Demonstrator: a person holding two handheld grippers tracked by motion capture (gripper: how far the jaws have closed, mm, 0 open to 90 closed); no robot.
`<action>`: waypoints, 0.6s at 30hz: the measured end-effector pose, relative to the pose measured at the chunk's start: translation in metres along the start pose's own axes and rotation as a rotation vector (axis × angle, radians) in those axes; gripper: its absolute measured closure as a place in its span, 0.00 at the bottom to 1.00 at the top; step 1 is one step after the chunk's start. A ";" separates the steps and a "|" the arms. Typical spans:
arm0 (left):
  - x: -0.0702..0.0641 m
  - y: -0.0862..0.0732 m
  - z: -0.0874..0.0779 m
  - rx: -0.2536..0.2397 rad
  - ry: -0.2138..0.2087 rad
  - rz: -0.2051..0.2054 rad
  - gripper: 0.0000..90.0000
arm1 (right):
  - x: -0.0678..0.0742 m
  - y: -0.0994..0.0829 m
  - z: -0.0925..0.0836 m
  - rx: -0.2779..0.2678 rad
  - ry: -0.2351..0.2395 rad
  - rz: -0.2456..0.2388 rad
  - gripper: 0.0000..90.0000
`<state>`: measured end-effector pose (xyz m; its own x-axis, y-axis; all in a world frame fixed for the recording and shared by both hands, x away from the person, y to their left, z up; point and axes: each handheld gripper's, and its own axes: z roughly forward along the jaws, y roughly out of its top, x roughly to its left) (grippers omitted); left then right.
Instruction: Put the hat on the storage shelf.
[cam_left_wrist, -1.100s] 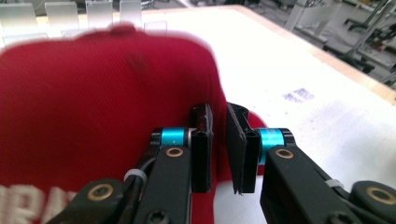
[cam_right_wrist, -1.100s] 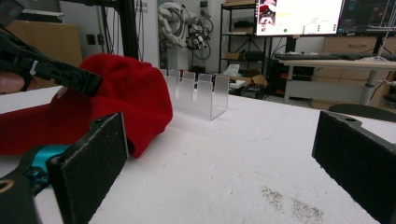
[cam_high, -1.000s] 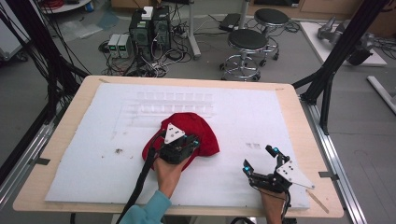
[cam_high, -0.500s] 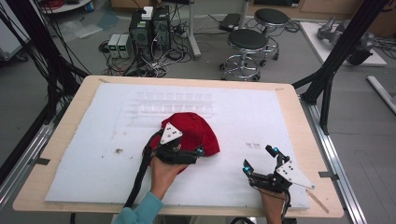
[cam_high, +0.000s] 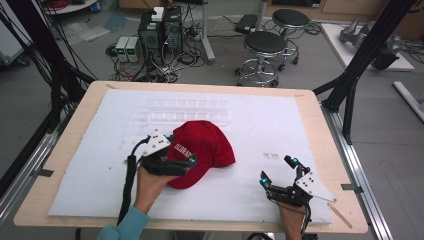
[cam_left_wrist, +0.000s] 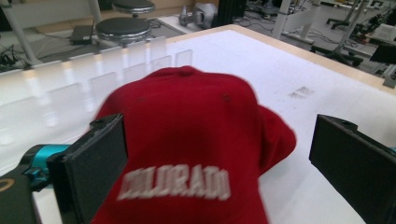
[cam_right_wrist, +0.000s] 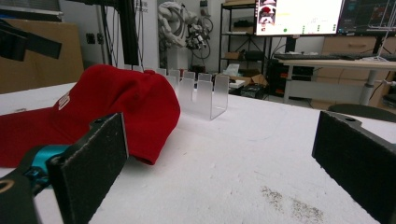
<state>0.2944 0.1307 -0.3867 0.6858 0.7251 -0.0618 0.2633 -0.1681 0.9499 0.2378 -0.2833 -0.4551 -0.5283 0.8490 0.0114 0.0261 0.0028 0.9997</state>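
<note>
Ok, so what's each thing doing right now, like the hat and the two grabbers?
Red cap: lies crown up on the white mat, held by nothing.
Left gripper: open, jaws have just been opening, cap's front shows between them without the pads pressing it.
Right gripper: open, nothing between its jaws, apart from the cap.
Clear rack: stands upright behind the cap.
White mat: flat on the table.

Clear rack (cam_high: 187, 111) just behind red cap (cam_high: 205, 150)

Red cap (cam_high: 202, 150): matt cloth, stitched lettering. Beneath it, white foam sheet (cam_high: 300, 125), rough; wooden surface (cam_high: 325, 107) edge smooth.
</note>
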 end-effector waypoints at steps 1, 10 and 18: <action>0.005 -0.001 -0.005 0.000 0.000 0.007 0.05 | 0.000 0.000 0.000 -0.003 -0.002 -0.002 0.03; 0.050 -0.027 -0.052 -0.048 -0.046 0.114 0.05 | 0.000 0.001 0.001 0.007 -0.007 -0.002 0.03; 0.074 -0.054 -0.081 -0.146 -0.058 0.130 0.05 | 0.001 0.003 0.004 0.009 0.011 0.013 0.02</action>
<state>0.2758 0.2475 -0.4177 0.7470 0.6629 0.0507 0.0717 -0.1561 0.9851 0.2404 -0.2805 -0.4521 -0.5369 0.8433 0.0246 0.0405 -0.0033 0.9992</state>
